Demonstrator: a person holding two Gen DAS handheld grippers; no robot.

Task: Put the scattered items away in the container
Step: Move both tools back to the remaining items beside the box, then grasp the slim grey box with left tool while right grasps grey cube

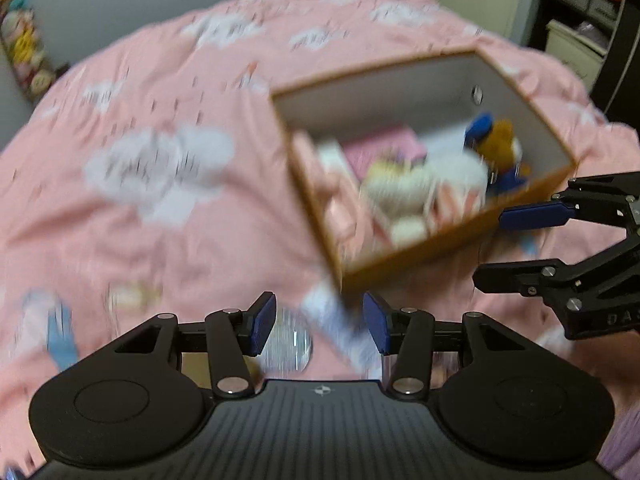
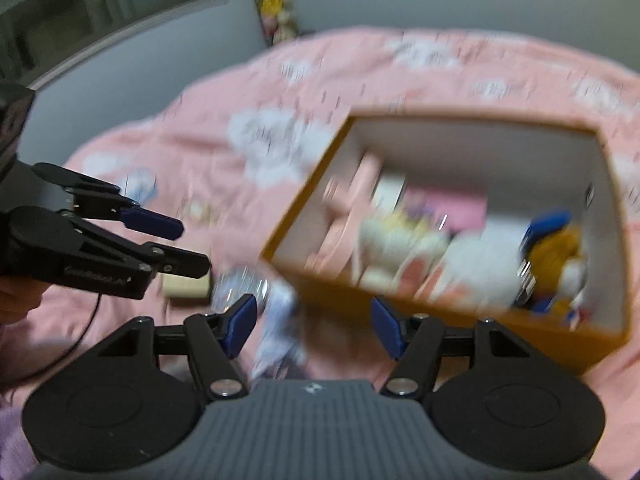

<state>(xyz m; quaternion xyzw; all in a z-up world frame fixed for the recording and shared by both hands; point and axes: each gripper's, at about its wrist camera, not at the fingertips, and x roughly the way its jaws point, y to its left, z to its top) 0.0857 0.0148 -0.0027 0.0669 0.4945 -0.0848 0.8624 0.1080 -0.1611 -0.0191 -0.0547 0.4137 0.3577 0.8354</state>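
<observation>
An orange box (image 1: 420, 258) with white inner walls sits on the pink bed and holds soft toys, among them a brown and blue plush (image 1: 496, 140), and pink packets. My left gripper (image 1: 320, 326) is open over a white and blue packet (image 1: 336, 320) and a shiny round item (image 1: 288, 344) lying on the bed. My right gripper (image 2: 314, 326) is open too, near the box (image 2: 520, 334), above the same packet (image 2: 280, 332) and shiny item (image 2: 240, 284). Nothing is held. All is blurred.
A pink cloud-print duvet (image 1: 160, 220) covers the bed. Loose on it lie a beige block (image 2: 186, 288), a small pale item (image 2: 196, 210) and a blue-white item (image 2: 140, 184). The left gripper (image 2: 195, 248) and the right gripper (image 1: 490, 248) flank the box's near corner. Shelves (image 1: 580, 20) stand far right.
</observation>
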